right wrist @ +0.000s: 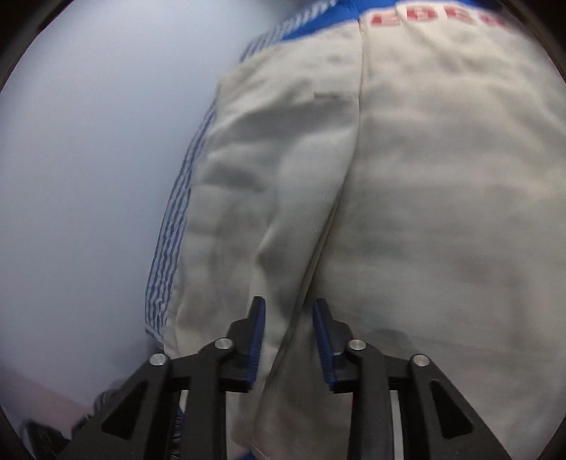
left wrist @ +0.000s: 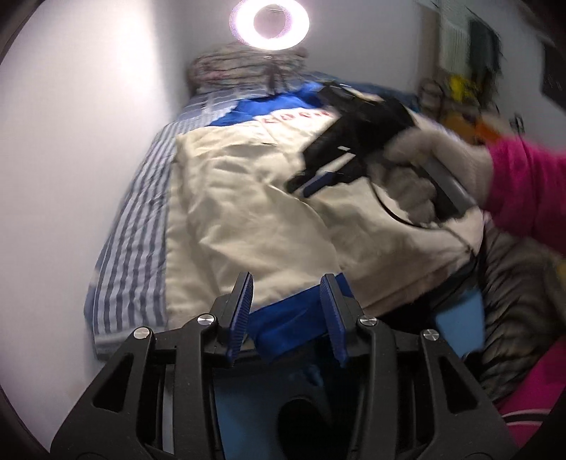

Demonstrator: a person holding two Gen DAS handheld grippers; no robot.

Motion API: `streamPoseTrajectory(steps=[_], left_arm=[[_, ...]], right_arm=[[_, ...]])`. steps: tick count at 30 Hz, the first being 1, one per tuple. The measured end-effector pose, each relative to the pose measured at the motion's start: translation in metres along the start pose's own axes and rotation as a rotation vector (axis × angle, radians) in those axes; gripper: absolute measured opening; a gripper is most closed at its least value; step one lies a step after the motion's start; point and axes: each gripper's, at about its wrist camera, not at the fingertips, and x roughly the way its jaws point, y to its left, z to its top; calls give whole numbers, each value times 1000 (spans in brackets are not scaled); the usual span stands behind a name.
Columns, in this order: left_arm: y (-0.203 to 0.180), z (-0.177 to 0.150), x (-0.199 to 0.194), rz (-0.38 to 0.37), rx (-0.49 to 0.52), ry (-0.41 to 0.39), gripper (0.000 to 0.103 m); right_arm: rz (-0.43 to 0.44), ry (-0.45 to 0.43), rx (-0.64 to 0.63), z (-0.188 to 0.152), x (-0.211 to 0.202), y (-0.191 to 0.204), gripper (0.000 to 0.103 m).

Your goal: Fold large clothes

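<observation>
A large cream garment [left wrist: 254,198] with blue trim and red lettering lies spread on a blue-and-white striped bed [left wrist: 131,247]. My left gripper [left wrist: 286,286] is open just above the garment's blue hem [left wrist: 293,318] at the near edge. My right gripper [left wrist: 300,184] shows in the left wrist view, held by a gloved hand over the garment's right half. In the right wrist view my right gripper [right wrist: 289,308] is open, close over the cream fabric [right wrist: 406,198], straddling a raised crease. The red lettering [right wrist: 435,19] is at the far end.
A white wall [left wrist: 81,124] runs along the bed's left side. A ring light [left wrist: 269,22] glows above folded bedding [left wrist: 244,67] at the bed's far end. Grey striped fabric [left wrist: 516,290] lies at the right. Clutter stands at the far right [left wrist: 467,70].
</observation>
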Motion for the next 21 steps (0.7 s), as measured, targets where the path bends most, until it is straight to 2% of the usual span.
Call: streamPoseTrajectory(steps=[2,5,7,8,9,13,16,21], left_arm=[[15,1,-3,8,-76,5,47],[42,0,4,3,-230,55,48],[61,-6,18,-34,-378,123,48],[65,-8,23,-44,-432,145,48],[75,-14,32,-57,-535,174,48],[86,-31,45,-56,-770,204,48],[79,-29,44,15,-787,193,48],[67,-26,57,43,-731,216,48]], right_arm=[[0,-16,-17,-3,-7,4,32],[-11,-38,-48,-16,-16,13,34],[-9,-48,-67,-20,-21,19,34],[-6,-54,-78,-21,-31,10,36],[-6,-65,-97,-23,-35,15,37],[-10,-121,-160,-18,-50,32,45],[-8,-172,-200,-12,-67,50,48],[-39,-245,-248,20,-83,82,53]])
